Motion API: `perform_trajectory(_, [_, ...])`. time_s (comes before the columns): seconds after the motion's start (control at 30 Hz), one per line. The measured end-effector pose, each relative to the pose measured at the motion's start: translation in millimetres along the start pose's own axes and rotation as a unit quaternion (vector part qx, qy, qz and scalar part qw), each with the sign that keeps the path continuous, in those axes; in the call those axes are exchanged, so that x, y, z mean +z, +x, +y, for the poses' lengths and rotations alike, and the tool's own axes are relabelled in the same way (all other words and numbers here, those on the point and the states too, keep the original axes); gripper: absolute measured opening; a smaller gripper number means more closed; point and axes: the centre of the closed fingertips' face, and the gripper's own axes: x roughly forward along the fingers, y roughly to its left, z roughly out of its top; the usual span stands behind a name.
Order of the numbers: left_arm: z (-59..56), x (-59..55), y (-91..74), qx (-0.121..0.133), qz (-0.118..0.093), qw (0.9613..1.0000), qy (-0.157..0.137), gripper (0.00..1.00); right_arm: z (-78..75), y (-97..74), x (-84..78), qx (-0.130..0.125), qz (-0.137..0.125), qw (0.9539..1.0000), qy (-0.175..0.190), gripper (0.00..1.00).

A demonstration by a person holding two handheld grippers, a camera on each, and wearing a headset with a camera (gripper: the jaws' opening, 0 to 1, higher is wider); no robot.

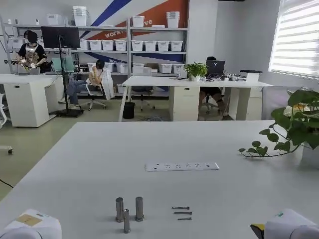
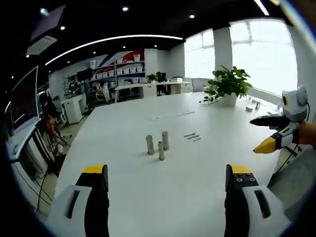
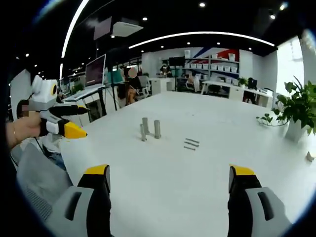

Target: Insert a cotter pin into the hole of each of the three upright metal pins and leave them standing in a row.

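Jaws of the left gripper [image 2: 168,170] and right gripper [image 3: 168,170] are spread wide with nothing held, well back from the power strip [image 1: 182,166] on the person's side. 3 metal pins [image 1: 126,220] are stood upright on the table [image 1: 99,164] in a tight cluster, not a row, nearer than the strip's left end. 3 cotter pins [image 1: 181,213] are laid flat nearer than its middle. These are judged light, thin and slippery, best gripped at 1 end. The metal pins are judged stiff but easily toppled. A plant [image 1: 294,124] is seen beyond the strip's right end.

Open tabletop [image 1: 99,159] around metal pins [image 1: 139,208] — power strip [image 1: 182,166] beyond.
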Motion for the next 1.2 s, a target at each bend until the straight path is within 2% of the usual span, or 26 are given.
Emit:
perform_trajectory(0.33, [-2.4, 1.6, 2.8, 0.000, -0.002, 1.0000, 0.007, 0.93, 3.7, 4.3, -0.4, 0.004, -0.001, 1.0000, -0.003, 0.93])
perform_trajectory(0.8, [-7.2, 1.9, 8.4, -0.004, 0.002, 1.0000, 0.008, 0.91, -0.1, 7.1, 0.4, 0.003, -0.001, 1.0000, -0.006, 0.92])
perform_trajectory(0.93, [-6.8, 4.2, 12.7, -0.006, -0.001, 0.9999, 0.013, 0.90, -1.2, 10.2, 1.7, 0.004, -0.008, 0.9999, -0.009, 0.92])
perform_trajectory(1.07, [-6.7, 10.2, 14.4, -0.006, -0.015, 0.9998, 0.014, 0.90, -2.1, 12.8, 0.4, 0.005, -0.008, 0.9999, -0.009, 0.91])
perform_trajectory(1.2, [-6.6, 9.5, 16.3, -0.005, -0.012, 0.9997, 0.021, 0.89, -1.9, 13.4, 0.5, 0.005, -0.012, 0.9999, -0.007, 0.91])
